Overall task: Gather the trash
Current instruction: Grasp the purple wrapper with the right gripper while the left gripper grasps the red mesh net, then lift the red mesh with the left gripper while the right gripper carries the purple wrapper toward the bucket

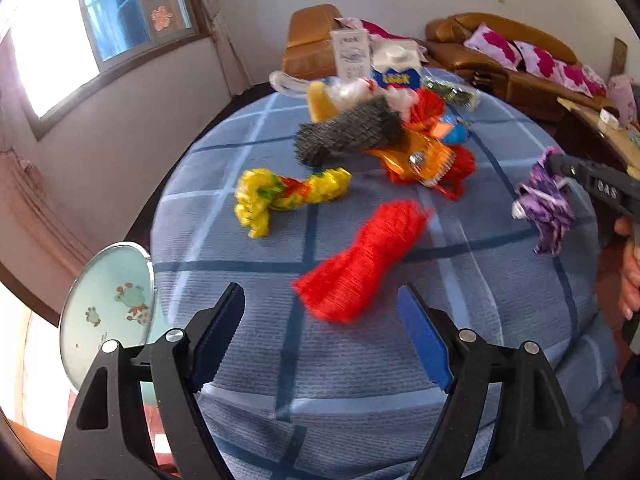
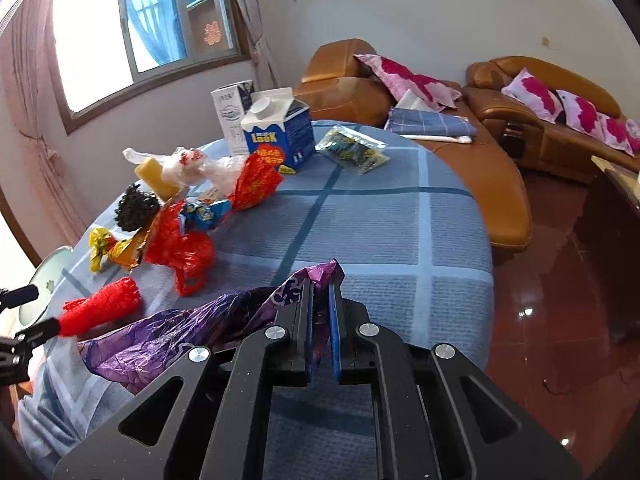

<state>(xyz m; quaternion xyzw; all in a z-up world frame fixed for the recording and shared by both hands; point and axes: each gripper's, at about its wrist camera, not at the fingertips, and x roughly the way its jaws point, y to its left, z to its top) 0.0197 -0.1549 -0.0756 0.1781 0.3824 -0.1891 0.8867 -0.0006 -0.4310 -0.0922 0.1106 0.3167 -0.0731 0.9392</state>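
Observation:
Trash lies scattered on a table under a blue checked cloth (image 1: 360, 360). Nearest my left gripper (image 1: 320, 300) is a red foam net sleeve (image 1: 360, 256), just ahead of the open jaws and not touched by them. Beyond it lie a yellow crumpled wrapper (image 1: 280, 196), a grey net sleeve (image 1: 348, 132) and an orange wrapper (image 1: 416, 156). My right gripper (image 2: 320, 292) is shut on a purple crumpled wrapper (image 2: 160, 340), which hangs off to the left; the left wrist view shows this purple wrapper (image 1: 544, 200) lifted at the table's right side. The red sleeve (image 2: 104, 308) lies left of it.
At the far end stand a blue and white milk carton (image 2: 280, 136), a white box (image 2: 230, 112) and a small patterned packet (image 2: 352, 148), beside white plastic bags (image 2: 188, 168) and red wrappers (image 2: 180, 248). A pale bin lid (image 1: 108, 312) sits at the table's left. Brown sofas (image 2: 500, 128) stand behind.

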